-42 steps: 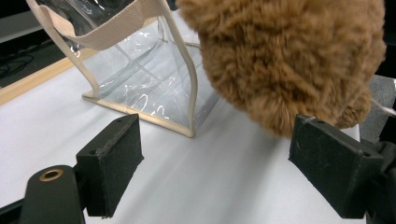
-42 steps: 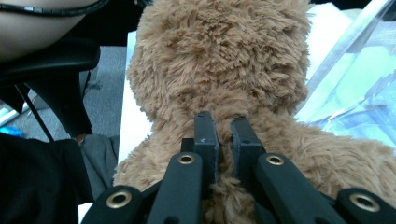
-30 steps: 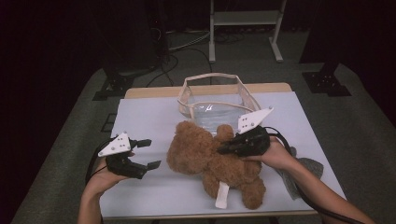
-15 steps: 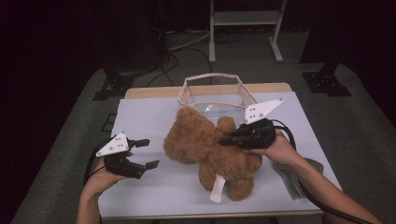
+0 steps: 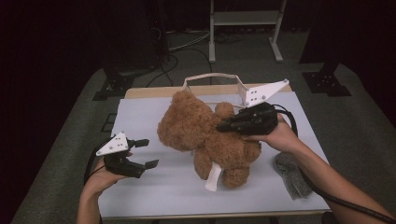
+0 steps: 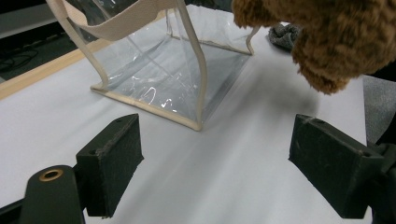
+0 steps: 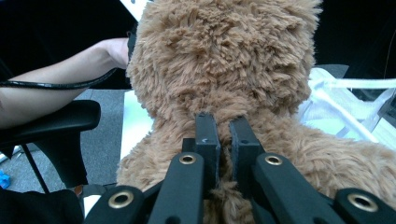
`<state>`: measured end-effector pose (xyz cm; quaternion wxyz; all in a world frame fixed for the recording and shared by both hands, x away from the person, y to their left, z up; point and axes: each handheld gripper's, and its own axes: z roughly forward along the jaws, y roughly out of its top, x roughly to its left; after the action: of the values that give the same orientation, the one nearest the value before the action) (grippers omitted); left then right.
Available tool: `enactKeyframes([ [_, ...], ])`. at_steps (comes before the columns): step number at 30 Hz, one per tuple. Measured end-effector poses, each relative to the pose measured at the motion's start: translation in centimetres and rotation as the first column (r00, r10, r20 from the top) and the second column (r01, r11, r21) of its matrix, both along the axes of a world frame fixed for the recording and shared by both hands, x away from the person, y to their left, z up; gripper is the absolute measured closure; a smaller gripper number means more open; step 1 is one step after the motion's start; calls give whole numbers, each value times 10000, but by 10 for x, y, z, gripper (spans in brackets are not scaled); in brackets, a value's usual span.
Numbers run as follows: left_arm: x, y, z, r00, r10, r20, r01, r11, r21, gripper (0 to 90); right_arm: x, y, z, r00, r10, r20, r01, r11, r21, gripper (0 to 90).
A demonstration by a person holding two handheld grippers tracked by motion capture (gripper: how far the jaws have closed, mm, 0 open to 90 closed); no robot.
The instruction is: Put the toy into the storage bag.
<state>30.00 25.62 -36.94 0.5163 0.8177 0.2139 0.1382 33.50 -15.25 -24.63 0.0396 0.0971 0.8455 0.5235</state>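
Brown plush first: from the high view I have the teddy bear (image 5: 210, 135) at frame centre, pinched at its neck by my right claw (image 5: 223, 126), its long axis slanting from head at upper left to feet at lower right, with the feet just at the worktop (image 5: 154, 196). My left claw (image 5: 144, 153) idles released at lower left. The left gripper view shows the clear bag (image 6: 163, 65) upright and empty, so bagging is left, I judge. The right gripper view shows the jaws clenched into fur below the head.
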Motion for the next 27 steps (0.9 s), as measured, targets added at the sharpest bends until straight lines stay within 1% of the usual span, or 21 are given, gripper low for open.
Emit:
enactKeyframes([
  [3,0,2,0,10000,78,-31,-78,10000,-47,159,4,3,9,10000,84,-3,-84,9999,-98,844],
  [5,0,3,-1,9999,115,-14,-115,9999,-33,159,6,7,17,9999,159,56,-157,9996,-245,844],
  [11,-1,7,0,9997,243,1,-243,9997,-90,159,13,14,38,9995,287,157,-280,9987,-434,844],
  [12,-1,8,0,9997,262,4,-262,9996,-94,159,15,15,41,9992,338,228,-328,9985,-447,844],
  [17,-2,10,1,9994,333,27,-332,9994,-116,158,23,25,61,9979,539,352,-511,9956,-780,844],
  [19,-2,11,1,9994,352,64,-351,9993,-139,158,26,28,67,9979,520,387,-484,9949,-884,844],
  [22,-2,13,1,9991,416,33,-415,9990,-166,155,30,32,79,9970,544,557,-483,9933,-1053,845],
  [27,-1,16,0,9989,471,35,-470,9987,-220,155,38,36,100,9964,416,733,-336,9937,-1070,848],
])
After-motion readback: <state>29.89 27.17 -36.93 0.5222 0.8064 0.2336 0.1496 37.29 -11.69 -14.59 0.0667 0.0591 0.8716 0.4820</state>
